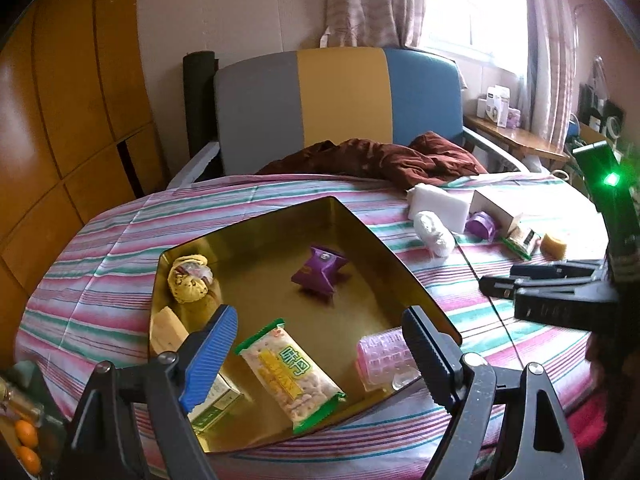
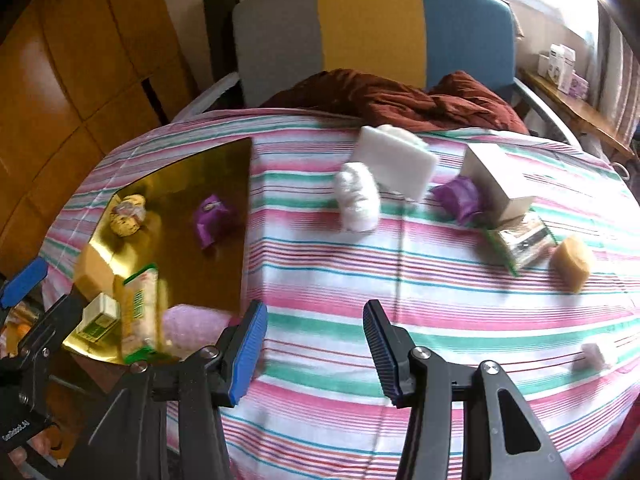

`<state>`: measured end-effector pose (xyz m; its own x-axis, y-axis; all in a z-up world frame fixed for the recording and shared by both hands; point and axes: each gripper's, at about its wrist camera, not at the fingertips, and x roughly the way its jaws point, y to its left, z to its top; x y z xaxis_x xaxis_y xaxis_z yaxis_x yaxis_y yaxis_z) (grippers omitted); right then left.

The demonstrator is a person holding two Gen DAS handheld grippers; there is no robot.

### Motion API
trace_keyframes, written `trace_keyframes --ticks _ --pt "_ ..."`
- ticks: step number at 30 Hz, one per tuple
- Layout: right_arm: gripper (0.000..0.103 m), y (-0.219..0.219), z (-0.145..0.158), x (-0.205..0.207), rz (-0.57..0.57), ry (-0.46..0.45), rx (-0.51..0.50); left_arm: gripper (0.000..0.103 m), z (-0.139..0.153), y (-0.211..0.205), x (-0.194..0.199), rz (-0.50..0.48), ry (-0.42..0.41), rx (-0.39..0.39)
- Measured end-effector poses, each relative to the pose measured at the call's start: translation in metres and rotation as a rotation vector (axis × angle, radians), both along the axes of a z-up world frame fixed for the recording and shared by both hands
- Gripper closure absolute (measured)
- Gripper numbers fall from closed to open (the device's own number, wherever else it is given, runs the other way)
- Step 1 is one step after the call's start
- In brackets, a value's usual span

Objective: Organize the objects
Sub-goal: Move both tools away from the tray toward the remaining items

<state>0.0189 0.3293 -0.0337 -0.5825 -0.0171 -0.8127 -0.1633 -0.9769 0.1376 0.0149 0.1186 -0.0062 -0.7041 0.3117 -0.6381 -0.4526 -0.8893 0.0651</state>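
A gold tray (image 1: 360, 240) lies on the striped cloth and holds a purple packet (image 1: 318, 269), a yellow cookie bundle (image 1: 188, 282), a green-edged cracker pack (image 1: 290, 372), a pink ribbed block (image 1: 382, 356) and a small green-white box (image 1: 216, 404). My left gripper (image 1: 320, 354) is open and empty above the tray's near edge. My right gripper (image 2: 316, 350) is open and empty over bare cloth right of the tray (image 2: 236, 168). Loose on the cloth are a white wad (image 2: 357, 197), a white sponge block (image 2: 394, 162), a purple roll (image 2: 460, 196), a white box (image 2: 498, 184), a green packet (image 2: 520, 242) and a yellow sponge (image 2: 572, 262).
A striped cloth (image 2: 400, 280) covers the round table. A chair (image 1: 340, 108) with a brown garment (image 1: 380, 160) stands behind it. A wooden wardrobe (image 1: 60, 120) is on the left, a side table (image 1: 516, 136) with boxes on the right. A small pale object (image 2: 592, 354) lies near the table's right edge.
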Motion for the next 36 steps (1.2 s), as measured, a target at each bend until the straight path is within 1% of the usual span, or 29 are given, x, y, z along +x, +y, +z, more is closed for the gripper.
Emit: trace_keyframes --ticks 5,10,16,19,22,26,31,36 --pt "0.053 0.023 0.002 0.0 -0.029 -0.01 0.033 0.018 -0.002 0.005 0.0 -0.013 -0.006 -0.013" --pt "0.053 0.053 0.004 -0.002 -0.068 -0.025 0.041 0.017 -0.006 0.012 -0.002 -0.034 -0.026 -0.018" --pt "0.053 0.1 0.001 -0.002 -0.144 -0.053 0.089 0.017 -0.004 0.024 -0.006 -0.071 -0.038 -0.013" --pt "0.053 0.127 -0.004 0.0 -0.203 -0.064 0.102 0.017 -0.004 0.033 -0.009 -0.092 -0.044 -0.013" --pt "0.053 0.154 -0.012 0.006 -0.273 -0.067 0.069 0.017 -0.004 0.043 -0.013 -0.111 -0.056 -0.016" --pt "0.053 0.176 -0.025 0.016 -0.342 -0.072 -0.024 0.017 -0.002 0.062 -0.021 -0.141 -0.07 -0.016" --pt "0.053 0.179 -0.023 0.018 -0.341 -0.051 -0.06 0.017 -0.003 0.087 -0.038 -0.167 -0.129 0.004" --pt "0.053 0.176 -0.021 0.018 -0.323 -0.043 -0.067 0.017 -0.006 0.119 -0.06 -0.196 -0.198 0.03"
